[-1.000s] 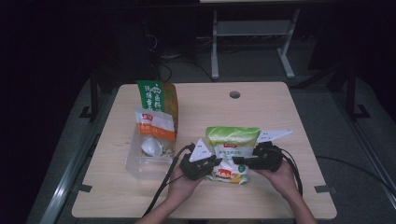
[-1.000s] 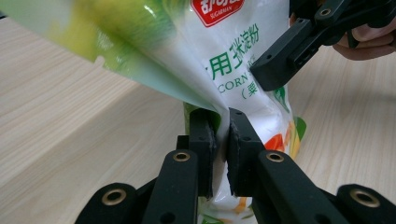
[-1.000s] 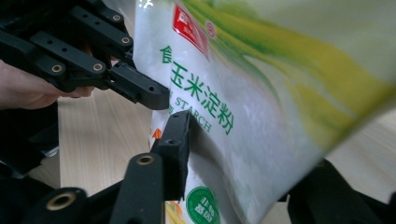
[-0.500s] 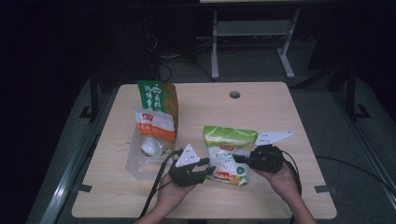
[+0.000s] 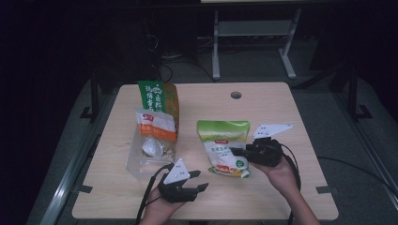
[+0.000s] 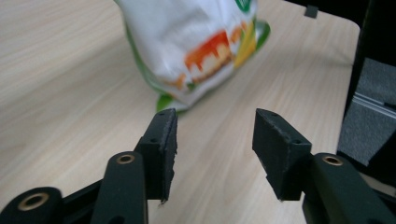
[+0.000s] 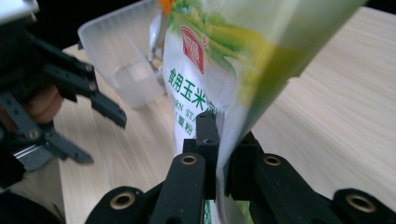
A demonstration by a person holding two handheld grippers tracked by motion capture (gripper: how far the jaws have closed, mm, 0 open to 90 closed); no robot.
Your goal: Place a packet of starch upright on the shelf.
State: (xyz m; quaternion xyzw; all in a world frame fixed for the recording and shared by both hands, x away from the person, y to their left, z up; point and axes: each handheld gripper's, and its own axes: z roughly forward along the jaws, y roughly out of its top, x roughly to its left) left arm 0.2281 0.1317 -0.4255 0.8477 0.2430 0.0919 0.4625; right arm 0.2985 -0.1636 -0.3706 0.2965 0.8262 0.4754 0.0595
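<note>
A green-and-white starch bag (image 5: 224, 149) lies mid-table with its right side raised. My right gripper (image 5: 236, 151) is shut on that edge of the bag (image 7: 219, 60), having just closed on it, with the thin film pinched between the pads (image 7: 208, 140). My left gripper (image 5: 199, 180) hovers near the table's front edge, left of the bag and apart from it. Its jaws have just been opening. In the left gripper view the left gripper (image 6: 215, 140) has nothing between its jaws and the bag (image 6: 196, 42) lies beyond them. The left gripper (image 7: 88, 126) also appears at the left of the right gripper view.
A clear plastic container (image 5: 141, 164) sits left of centre, holding an orange-and-white packet (image 5: 156, 125) and a white round object (image 5: 152, 147). A green-and-orange bag (image 5: 157, 96) stands behind it. The table has a cable hole (image 5: 236, 95) at the back. The container (image 7: 126, 60) is also visible in the right gripper view.
My left gripper has let go of the bag, opened, and drawn back toward the front left. My right gripper has closed on the bag's right edge and lifted it slightly.
</note>
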